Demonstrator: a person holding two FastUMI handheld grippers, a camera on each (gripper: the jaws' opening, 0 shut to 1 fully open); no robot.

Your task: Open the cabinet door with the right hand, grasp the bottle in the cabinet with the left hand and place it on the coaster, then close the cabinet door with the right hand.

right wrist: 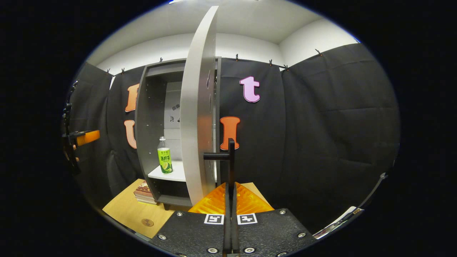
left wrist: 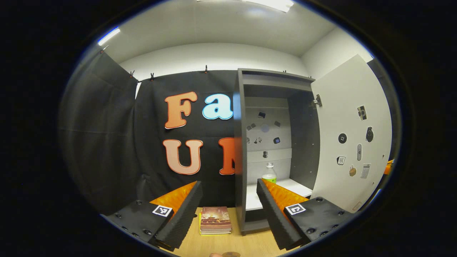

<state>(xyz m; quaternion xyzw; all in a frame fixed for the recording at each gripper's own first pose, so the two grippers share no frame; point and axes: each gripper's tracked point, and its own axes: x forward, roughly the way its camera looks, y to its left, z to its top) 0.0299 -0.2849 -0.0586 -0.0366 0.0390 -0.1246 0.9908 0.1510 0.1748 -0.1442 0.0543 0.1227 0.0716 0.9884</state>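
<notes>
The cabinet door (left wrist: 351, 135) is seen swung wide open, and the bottle (left wrist: 269, 174) stands upright on the white shelf (left wrist: 291, 185) inside the cabinet (left wrist: 241, 150), at about 1 o'clock beyond the left gripper (left wrist: 228, 210). That gripper's fingers are spread wide apart with nothing between them. The right gripper (right wrist: 230, 200) is seen with its fingers pressed together on the door handle (right wrist: 226, 157), a dark, thin bar standing off the door's edge.

The chief risk is judged to be a toppled bottle: it is tall, narrow and light-looking, of clear plastic with a glossy green label, so a finger striking one side before the other could knock it over or push it against the back panel. The left finger could also be caught on the cabinet's grey side wall, which lies between the gripper and the shelf. If the handle is released early, the door might drift into the reaching arm.

The finger pads are ribbed and look foam-like, which should grip smooth plastic well. The cabinet is matt grey board with flat, square edges. The tabletop (right wrist: 125, 210) is pale wood grain; a stack of books (left wrist: 215, 220) lies at 12 o'clock between the fingers, and a small round coaster (right wrist: 147, 222) is seen near the front edge.
</notes>
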